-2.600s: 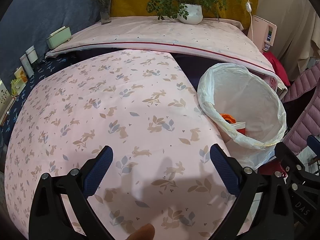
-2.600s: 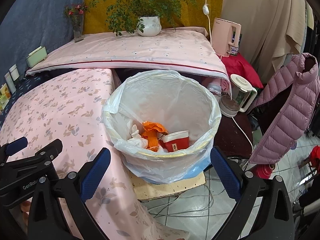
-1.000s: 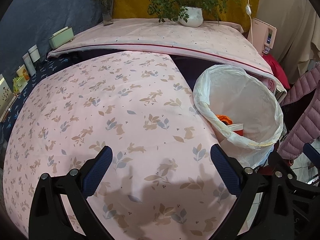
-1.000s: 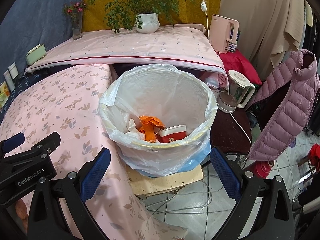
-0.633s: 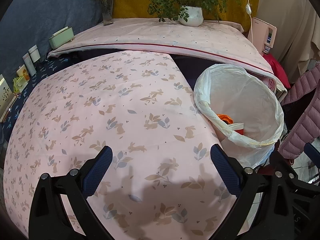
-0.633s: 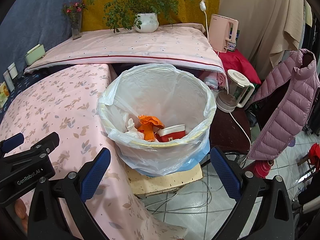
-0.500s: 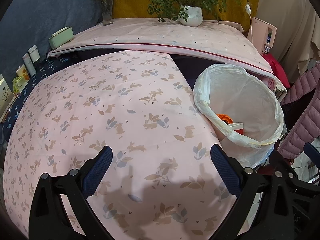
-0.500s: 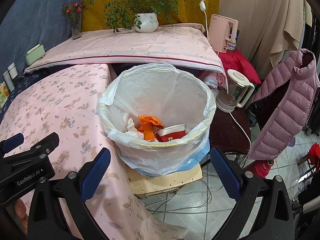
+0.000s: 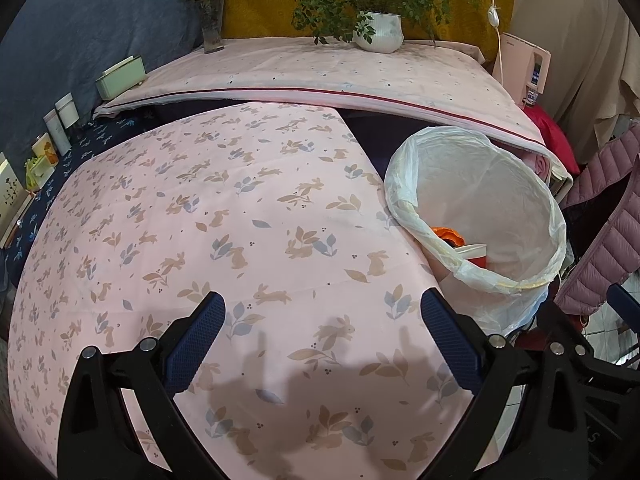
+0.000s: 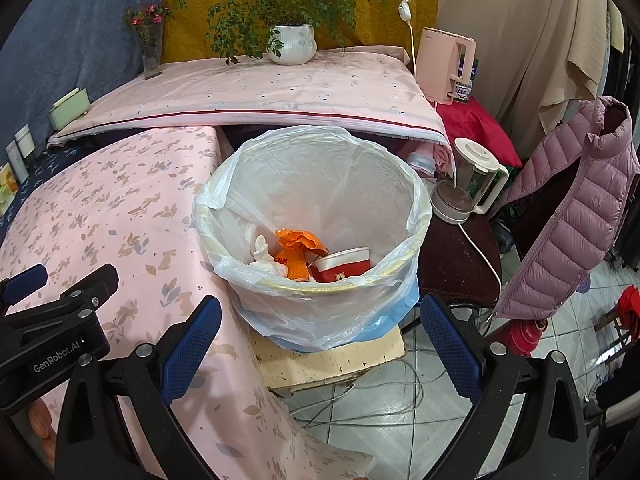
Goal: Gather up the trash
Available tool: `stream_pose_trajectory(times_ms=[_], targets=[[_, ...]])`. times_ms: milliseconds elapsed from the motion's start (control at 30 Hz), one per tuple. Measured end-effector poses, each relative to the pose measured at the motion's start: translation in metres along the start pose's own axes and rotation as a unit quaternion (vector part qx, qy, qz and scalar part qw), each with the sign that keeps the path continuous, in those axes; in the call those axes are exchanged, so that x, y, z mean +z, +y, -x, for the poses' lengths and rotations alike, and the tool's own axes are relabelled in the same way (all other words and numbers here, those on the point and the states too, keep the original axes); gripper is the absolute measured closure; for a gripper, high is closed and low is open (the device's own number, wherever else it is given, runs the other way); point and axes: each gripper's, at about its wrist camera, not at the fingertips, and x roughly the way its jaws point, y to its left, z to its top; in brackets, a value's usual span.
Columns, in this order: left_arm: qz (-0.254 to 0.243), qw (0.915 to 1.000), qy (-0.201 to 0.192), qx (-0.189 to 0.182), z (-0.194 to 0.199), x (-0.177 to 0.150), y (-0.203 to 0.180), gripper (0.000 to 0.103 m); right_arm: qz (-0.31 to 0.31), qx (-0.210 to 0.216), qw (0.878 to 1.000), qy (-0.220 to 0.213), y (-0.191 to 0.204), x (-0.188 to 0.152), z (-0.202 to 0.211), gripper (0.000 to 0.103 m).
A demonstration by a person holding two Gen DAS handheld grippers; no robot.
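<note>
A trash bin [image 10: 320, 184] lined with a white plastic bag stands beside the table's right edge. Inside lie an orange wrapper [image 10: 298, 248], a red and white paper cup [image 10: 344, 266] and white crumpled tissue [image 10: 262, 254]. The bin also shows in the left wrist view [image 9: 480, 184]. My right gripper [image 10: 320, 340] is open and empty, just in front of the bin. My left gripper [image 9: 320, 340] is open and empty over the pink rabbit-print tablecloth [image 9: 200, 220]. The left gripper's body shows at the right wrist view's left edge [image 10: 52, 320].
A higher cloth-covered shelf [image 9: 320, 72] at the back carries a potted plant [image 9: 378, 32], a flower vase [image 9: 212, 28] and a green box [image 9: 120, 76]. A pink water dispenser [image 10: 444, 64], glass kettle [image 10: 468, 184], purple puffer jacket [image 10: 580, 208] and floor cables [image 10: 380, 396] are to the right.
Both grippers have stayed open and empty. The views have shifted only slightly; the trash in the bin has not moved.
</note>
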Motion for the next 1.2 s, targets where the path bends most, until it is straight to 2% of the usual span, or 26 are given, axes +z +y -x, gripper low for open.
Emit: stream_pose_trajectory(times_ms=[1200], targets=[[-0.012,0.9999,0.001,-0.008,-0.0013,0.001,-0.0033,0.009,-0.004,-0.001,1.0,0.0,-0.0047,-0.001,-0.0004,0.007]])
